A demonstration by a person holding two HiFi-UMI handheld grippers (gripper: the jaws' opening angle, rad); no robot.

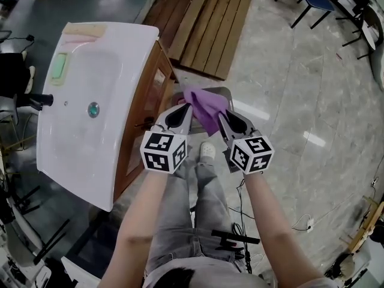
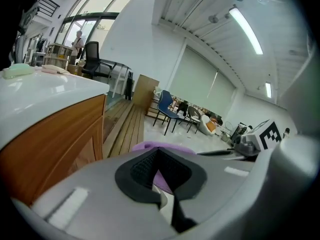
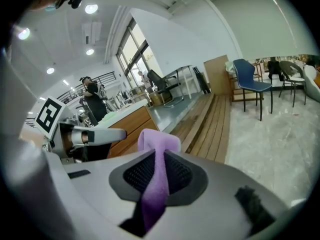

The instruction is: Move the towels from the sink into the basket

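While the left tongs (image 1: 185,109) and the right tongs (image 1: 223,116) grip one purple towel (image 1: 204,104) over what may be the basket (image 1: 224,92), the sink (image 1: 78,137) bowl shows no towel; I think only the release remains.

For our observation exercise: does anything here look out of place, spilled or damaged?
Nothing stands out. The purple towel is pinched by both the left tongs and the right tongs, beside the white sink; nothing spilled or broken shows.

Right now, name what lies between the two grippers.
A purple cloth towel spans from the left gripper to the right gripper, pinched by both; the head view shows it.
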